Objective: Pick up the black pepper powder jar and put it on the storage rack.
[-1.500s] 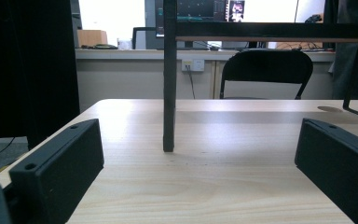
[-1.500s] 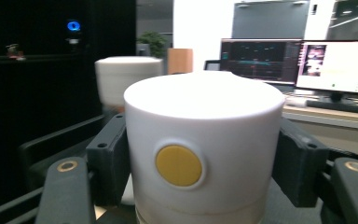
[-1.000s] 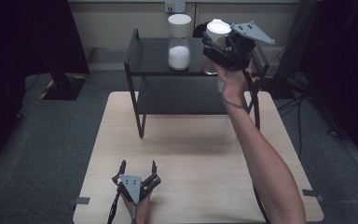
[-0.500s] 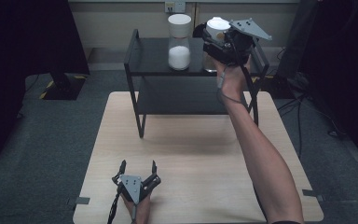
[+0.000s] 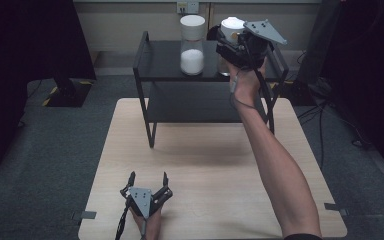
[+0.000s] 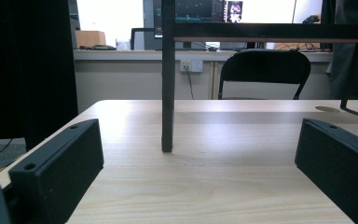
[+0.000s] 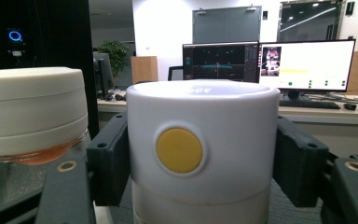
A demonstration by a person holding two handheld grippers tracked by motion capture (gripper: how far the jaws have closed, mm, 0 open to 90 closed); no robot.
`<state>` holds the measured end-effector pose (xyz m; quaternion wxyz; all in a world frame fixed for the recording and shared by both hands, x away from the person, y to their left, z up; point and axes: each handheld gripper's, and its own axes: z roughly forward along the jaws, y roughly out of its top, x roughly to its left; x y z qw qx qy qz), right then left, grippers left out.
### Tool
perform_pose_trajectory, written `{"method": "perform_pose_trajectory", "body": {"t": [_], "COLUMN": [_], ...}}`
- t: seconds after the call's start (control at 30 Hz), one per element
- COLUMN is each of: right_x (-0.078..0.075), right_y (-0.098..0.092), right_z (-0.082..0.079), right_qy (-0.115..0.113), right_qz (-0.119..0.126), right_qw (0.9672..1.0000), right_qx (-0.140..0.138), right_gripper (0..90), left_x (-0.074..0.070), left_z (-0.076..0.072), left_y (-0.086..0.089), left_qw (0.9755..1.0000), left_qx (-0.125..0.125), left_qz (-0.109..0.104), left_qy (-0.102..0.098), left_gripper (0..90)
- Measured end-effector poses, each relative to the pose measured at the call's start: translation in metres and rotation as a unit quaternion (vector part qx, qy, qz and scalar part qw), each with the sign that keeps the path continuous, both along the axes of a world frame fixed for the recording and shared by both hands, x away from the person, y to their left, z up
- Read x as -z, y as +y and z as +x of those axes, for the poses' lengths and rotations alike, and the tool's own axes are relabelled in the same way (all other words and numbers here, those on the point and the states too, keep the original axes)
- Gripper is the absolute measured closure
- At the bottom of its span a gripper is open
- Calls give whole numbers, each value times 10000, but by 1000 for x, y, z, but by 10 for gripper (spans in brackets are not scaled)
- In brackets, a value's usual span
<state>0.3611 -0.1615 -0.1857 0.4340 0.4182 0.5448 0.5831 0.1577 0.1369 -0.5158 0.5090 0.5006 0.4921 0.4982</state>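
Note:
My right gripper (image 5: 230, 41) is raised to the top shelf of a black two-tier rack (image 5: 162, 60) and is shut on a white-lidded jar (image 5: 231, 24). In the right gripper view both jaws press the sides of this jar's lid (image 7: 203, 154), which carries a yellow dot. The hand and gripper hide its lower part. A second jar (image 5: 192, 45) with a white lid and white powder stands on the shelf just to the left, its lid (image 7: 30, 107) close beside the held one. My left gripper (image 5: 147, 181) rests on the table near the front edge, open, with nothing between its jaws.
The rack stands at the far end of the light wooden table (image 5: 205, 165); one of its legs (image 6: 168, 93) rises straight ahead of the left gripper. Beyond the table are a black chair (image 6: 261, 70), a wall with an outlet, and dark curtains on both sides.
My right gripper has edged slightly up and farther over the top shelf, still holding the jar. The left gripper has not moved.

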Motion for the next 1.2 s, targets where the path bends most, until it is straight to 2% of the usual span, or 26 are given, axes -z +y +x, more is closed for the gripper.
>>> {"method": "perform_pose_trajectory", "body": {"t": [0.2, 0.5, 0.6, 0.73, 1.0, 1.2], "right_x": [0, 5, 3, 6, 5, 2], "right_y": [1, 2, 3, 5, -2, -4], "right_z": [-2, -6, -6, -5, -8, -16], "right_qy": [-4, -89, -71, -136, -52, -21], "right_qz": [-114, -101, -172, -117, -85, -162], "right_qw": [9999, 9999, 9998, 9998, 9999, 9998], "right_qx": [-12, 28, 39, 73, -93, -83], "right_gripper": [299, 291, 174, 10, 0, 0], "left_x": [0, 0, 0, 0, 0, 0], "left_z": [0, 0, 0, 0, 0, 0], "left_y": [0, 0, 0, 0, 0, 0], "left_qw": [10000, 10000, 10000, 10000, 10000, 10000], "left_qx": [3, 4, 4, 4, 4, 4], "left_qz": [1, -3, -1, 0, -3, 3], "left_qy": [-1, -1, -1, -1, -1, 0], "left_gripper": [4, 4, 4, 4, 4, 4]}}
